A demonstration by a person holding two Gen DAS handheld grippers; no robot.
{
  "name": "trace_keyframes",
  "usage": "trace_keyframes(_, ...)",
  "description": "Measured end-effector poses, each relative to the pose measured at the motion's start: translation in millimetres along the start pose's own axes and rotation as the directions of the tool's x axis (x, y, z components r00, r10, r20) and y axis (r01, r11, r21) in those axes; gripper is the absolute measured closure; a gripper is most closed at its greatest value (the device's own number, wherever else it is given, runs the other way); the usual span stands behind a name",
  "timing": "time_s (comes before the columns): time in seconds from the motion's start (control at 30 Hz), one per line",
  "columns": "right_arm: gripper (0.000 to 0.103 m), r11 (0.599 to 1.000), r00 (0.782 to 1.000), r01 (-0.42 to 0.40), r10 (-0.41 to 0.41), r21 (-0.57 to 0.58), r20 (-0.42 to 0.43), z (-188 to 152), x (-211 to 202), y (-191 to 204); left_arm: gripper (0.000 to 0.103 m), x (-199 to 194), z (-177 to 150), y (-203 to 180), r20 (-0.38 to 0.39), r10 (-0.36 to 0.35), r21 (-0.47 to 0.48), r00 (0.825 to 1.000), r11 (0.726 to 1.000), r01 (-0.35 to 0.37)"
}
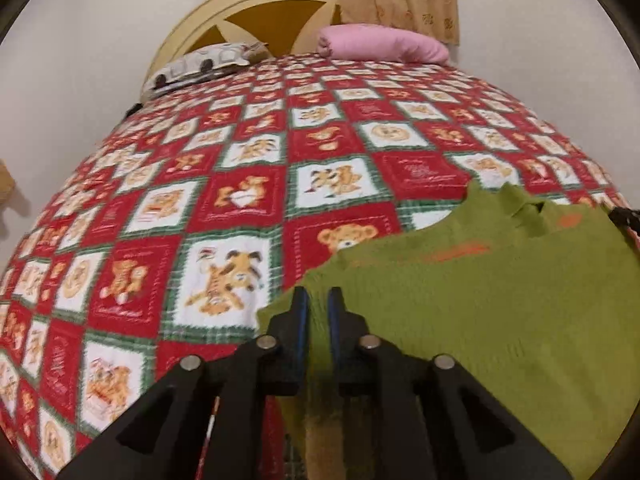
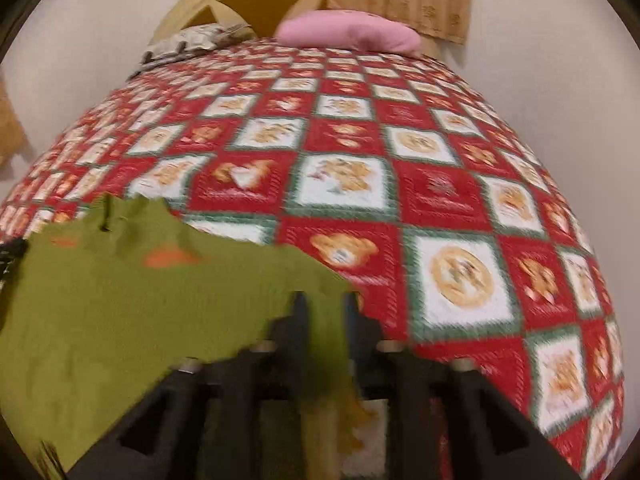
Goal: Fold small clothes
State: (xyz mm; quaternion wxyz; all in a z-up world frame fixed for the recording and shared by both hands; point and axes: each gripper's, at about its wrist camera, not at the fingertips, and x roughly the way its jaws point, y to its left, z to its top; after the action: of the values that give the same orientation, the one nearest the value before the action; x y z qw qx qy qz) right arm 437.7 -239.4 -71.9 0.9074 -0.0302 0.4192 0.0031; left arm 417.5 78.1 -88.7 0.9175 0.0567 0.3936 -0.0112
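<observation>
Between each gripper's fingers, one bottom corner of the shirt (image 1: 460, 300): left gripper (image 1: 319, 308) and right gripper (image 2: 323, 312) both pinch cloth above the quilt (image 1: 240, 200). Risk: thin hem slips free; uneven pull skews the fold.

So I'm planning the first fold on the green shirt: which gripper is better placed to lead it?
Neither clearly. The left gripper pinches one bottom corner of the green shirt, the right gripper the other, cloth spread between them over the quilt. A two-handed fold toward the collar looks likeliest.
</observation>
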Motion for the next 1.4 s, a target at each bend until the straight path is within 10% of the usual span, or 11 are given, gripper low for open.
trace_keyframes(0.27, 0.06, 0.986, 0.981, -0.162, 0.156, 0.044, 0.115, -45, -94, -15, 0.043, -93, -32, 5, 0.124, -0.031, -0.025, 0.992, 0.999, 0.034)
trace_keyframes(0.43, 0.06, 0.952, 0.95, -0.301, 0.305, -0.062, 0.064, -83, -112, 25, 0.04, -115, -72, -17, 0.089, -0.09, 0.014, 0.992, 0.996, 0.089)
trace_keyframes(0.6, 0.06, 0.965, 0.968, -0.249, 0.244, -0.087, -0.064, -123, -80, 43, 0.04, -89, -98, -28, -0.05, -0.017, 0.035, 0.999, 0.999, 0.019)
trace_keyframes(0.97, 0.057, 0.955, 0.963, -0.265, 0.269, -0.133, 0.014, -104, -110, 104, 0.008, -78, -117, -1, -0.064, -0.088, -0.172, 0.994, 0.982, 0.076)
trace_keyframes(1.4, 0.049, 0.932, 0.966, -0.247, 0.26, -0.264, 0.014, -117, -77, 206, 0.005, -77, -122, 2, -0.067, -0.1, -0.195, 0.993, 0.977, 0.085)
